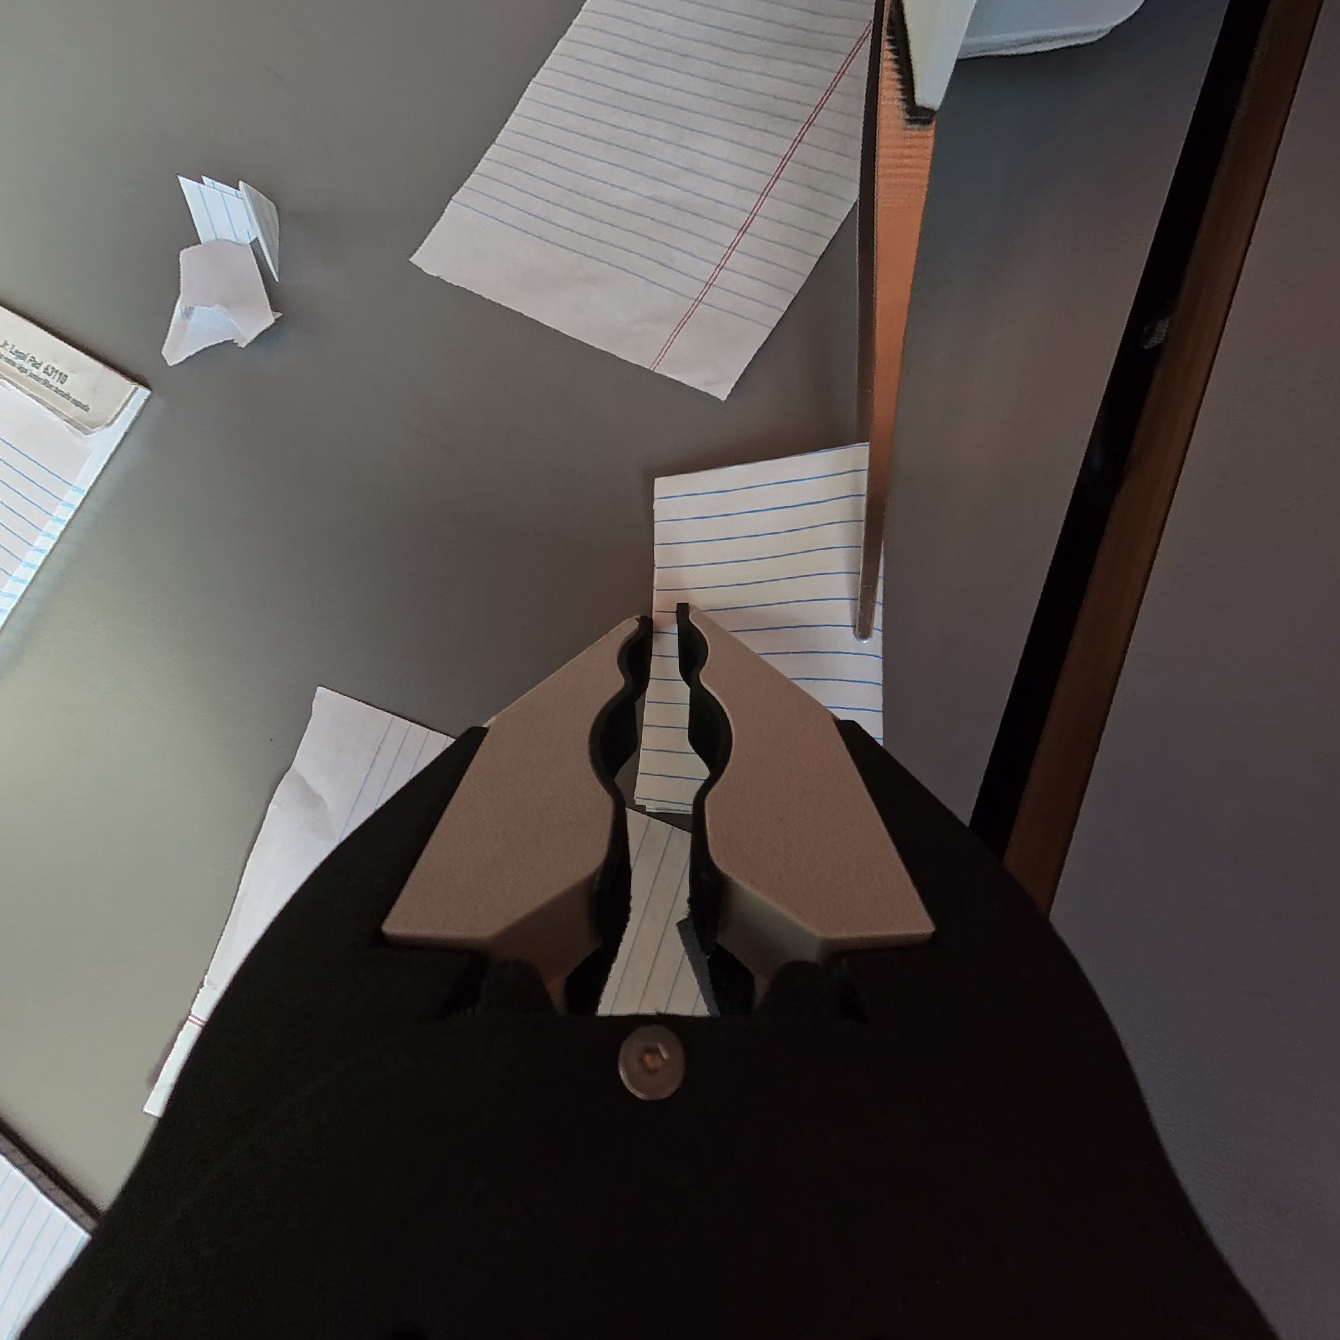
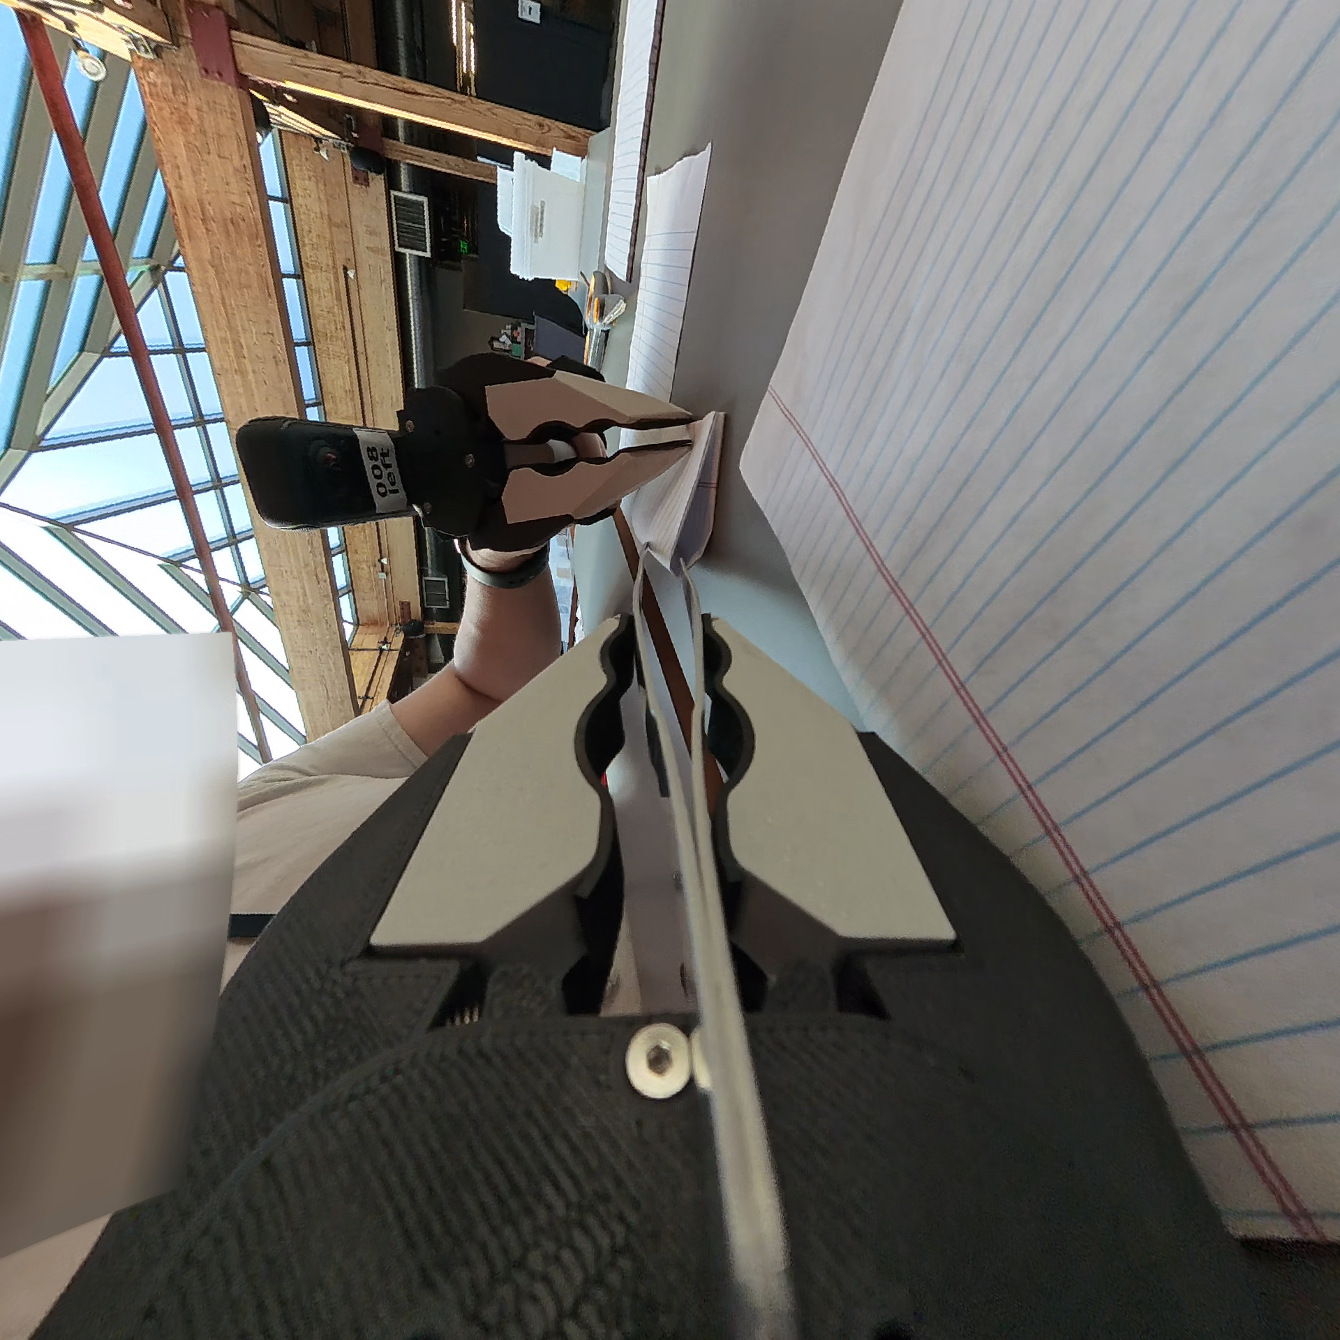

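Lowest in the left wrist view, the left tool (image 1: 661, 616) has its jaws only narrowly apart. Its tips are set down on the left edge of a folded white paper ruled in blue (image 1: 761, 551). That folded paper lies flat on the grey tabletop (image 1: 362, 507), right of frame centre, near the tabletop's wooden edge. Its long axis runs up and down the frame in line with the tool's fingers, and the blue lines cross it. A creased ruled sheet (image 1: 326, 797) lies partly under the tool.

A pair of long, slim metal tweezers (image 1: 870, 507) comes down from the upper right, and its tips meet the folded paper's right edge. In the right wrist view the right tool (image 2: 671, 623) is clamped on these tweezers, whose two arms point straight ahead along its fingers.

Farther off lie a large ruled sheet with a red margin (image 1: 652, 203) at top centre, crumpled paper scraps (image 1: 217, 268) at upper left, and a lined pad (image 1: 43, 464) at the left edge.
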{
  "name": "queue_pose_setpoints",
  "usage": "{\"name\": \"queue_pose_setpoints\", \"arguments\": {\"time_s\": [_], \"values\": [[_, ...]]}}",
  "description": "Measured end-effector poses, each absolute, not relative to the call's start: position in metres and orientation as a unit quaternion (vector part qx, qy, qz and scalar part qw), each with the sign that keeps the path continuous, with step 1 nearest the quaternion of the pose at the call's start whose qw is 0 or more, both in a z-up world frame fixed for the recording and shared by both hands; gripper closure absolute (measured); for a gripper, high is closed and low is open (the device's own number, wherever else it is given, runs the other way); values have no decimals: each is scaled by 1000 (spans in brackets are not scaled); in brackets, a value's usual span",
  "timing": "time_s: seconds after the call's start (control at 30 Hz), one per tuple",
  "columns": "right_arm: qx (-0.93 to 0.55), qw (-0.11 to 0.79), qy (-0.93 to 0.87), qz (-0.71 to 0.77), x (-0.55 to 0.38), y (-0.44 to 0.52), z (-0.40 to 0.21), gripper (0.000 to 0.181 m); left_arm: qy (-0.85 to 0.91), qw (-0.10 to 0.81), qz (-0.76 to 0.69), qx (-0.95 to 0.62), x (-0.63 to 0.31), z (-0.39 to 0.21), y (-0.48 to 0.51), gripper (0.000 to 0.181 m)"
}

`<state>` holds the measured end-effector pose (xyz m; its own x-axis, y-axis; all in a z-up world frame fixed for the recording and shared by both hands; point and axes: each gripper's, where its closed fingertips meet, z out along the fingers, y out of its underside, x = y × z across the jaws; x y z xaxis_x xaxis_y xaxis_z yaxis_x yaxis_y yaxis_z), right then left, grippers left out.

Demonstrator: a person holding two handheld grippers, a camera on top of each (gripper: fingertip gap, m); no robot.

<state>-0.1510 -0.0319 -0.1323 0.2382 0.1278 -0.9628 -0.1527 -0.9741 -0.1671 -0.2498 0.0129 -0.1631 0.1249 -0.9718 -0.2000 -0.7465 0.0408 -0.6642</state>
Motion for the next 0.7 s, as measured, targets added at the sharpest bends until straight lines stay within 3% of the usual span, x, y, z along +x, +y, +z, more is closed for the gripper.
{"name": "queue_pose_setpoints", "arguments": {"time_s": [0.33,0.57,0.7], "values": [[-785,137,42,602,-120,-34,-133,166,645,334,-162,-668,-250,-163,13,176],[-780,203,50,590,-100,-33,-106,169,645,338,-160,-667,-250,-163,13,176],[-776,168,33,607,-128,-41,-107,170,644,340,-164,-666,-249,-163,13,176]]}}
